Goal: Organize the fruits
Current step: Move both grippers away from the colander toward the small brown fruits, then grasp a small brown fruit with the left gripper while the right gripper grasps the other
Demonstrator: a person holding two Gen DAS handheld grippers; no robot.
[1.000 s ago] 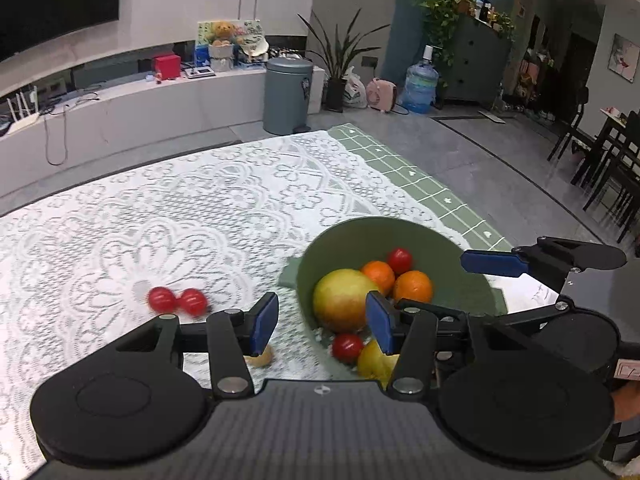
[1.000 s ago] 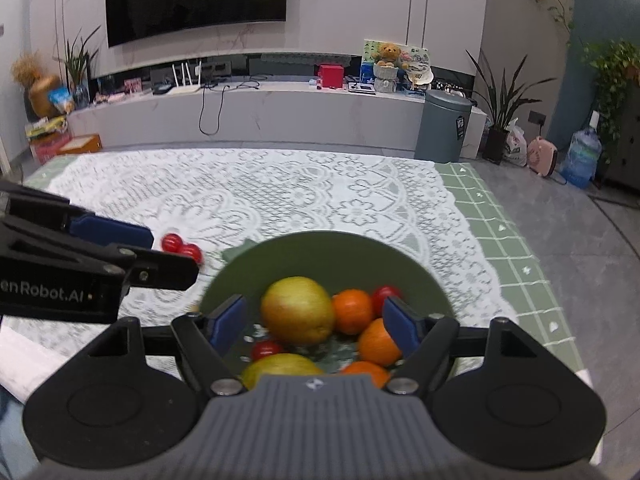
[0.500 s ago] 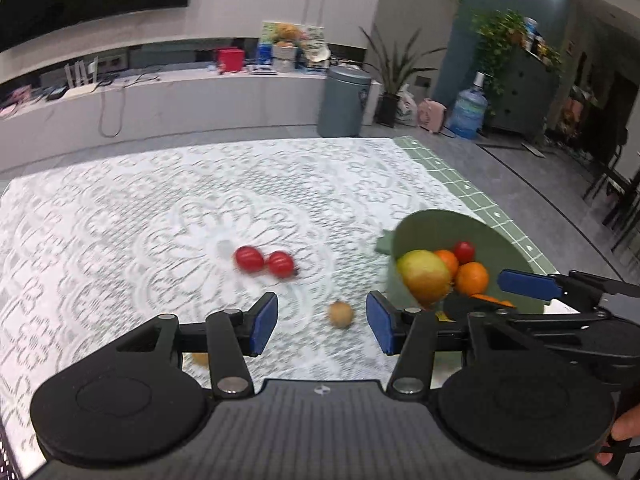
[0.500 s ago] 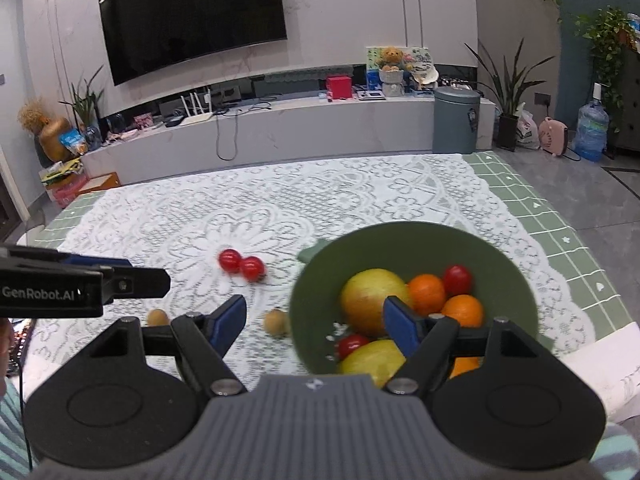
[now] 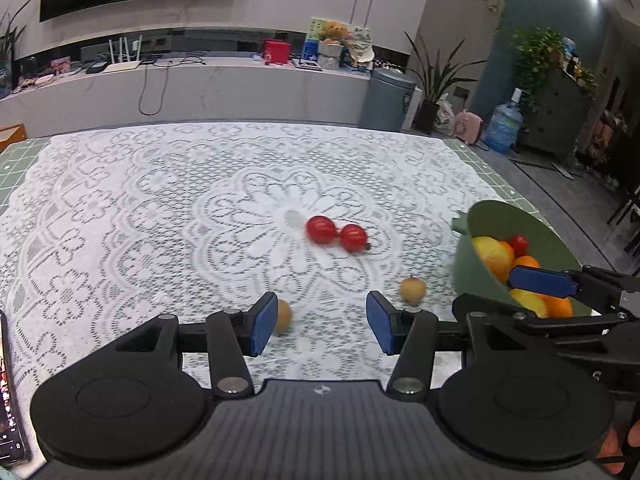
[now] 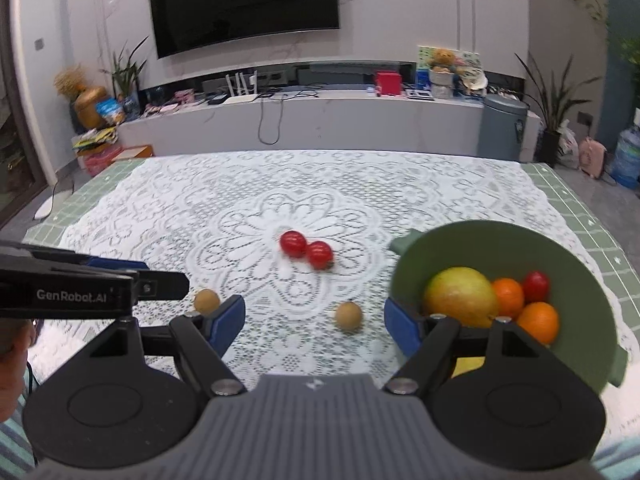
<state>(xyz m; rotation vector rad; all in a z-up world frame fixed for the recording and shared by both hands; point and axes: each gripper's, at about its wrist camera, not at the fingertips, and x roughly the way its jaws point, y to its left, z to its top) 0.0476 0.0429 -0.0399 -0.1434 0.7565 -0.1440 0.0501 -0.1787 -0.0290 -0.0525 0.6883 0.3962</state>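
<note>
A green bowl at the right holds a yellow-green fruit, oranges and a red tomato; it also shows in the left wrist view. Two red tomatoes lie touching on the lace cloth, also in the left wrist view. Two small brown fruits lie nearer, also in the left wrist view. My left gripper is open and empty, with one brown fruit by its left fingertip. My right gripper is open and empty, near the bowl's left side.
A white lace cloth covers the green-checked table. A phone lies at the near left edge. Beyond the table are a TV console, a grey bin and plants.
Both grippers have swung left and pulled back from over the bowl. The bowl now sits at the right of both views, and the loose tomatoes and brown fruits have come into view ahead.
</note>
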